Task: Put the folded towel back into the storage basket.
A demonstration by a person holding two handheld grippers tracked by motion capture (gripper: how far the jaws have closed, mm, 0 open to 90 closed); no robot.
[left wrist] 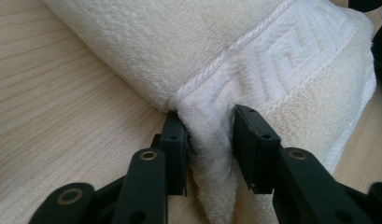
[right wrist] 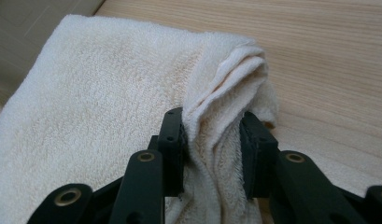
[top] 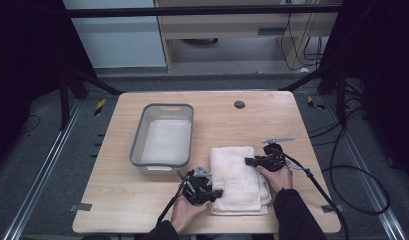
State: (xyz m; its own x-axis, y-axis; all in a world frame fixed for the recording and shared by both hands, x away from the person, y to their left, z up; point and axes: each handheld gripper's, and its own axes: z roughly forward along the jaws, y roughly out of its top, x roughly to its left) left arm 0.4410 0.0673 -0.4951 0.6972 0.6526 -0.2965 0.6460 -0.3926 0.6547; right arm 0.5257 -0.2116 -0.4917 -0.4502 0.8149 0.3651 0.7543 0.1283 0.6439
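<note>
Folded white towel point(top: 238, 177) flat on worktop point(top: 117, 200), pinched in left gripper point(left wrist: 209, 135) fingers and right gripper point(right wrist: 211, 135) fingers at opposite edges; grasp done, lift and transfer toward grey bin point(top: 137, 145) likely remaining.

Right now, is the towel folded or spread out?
Folded: the towel lies as a layered stack on the table, stacked edges showing.

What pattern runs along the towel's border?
A raised white geometric key pattern on the towel, clearest in the left gripper view.
</note>
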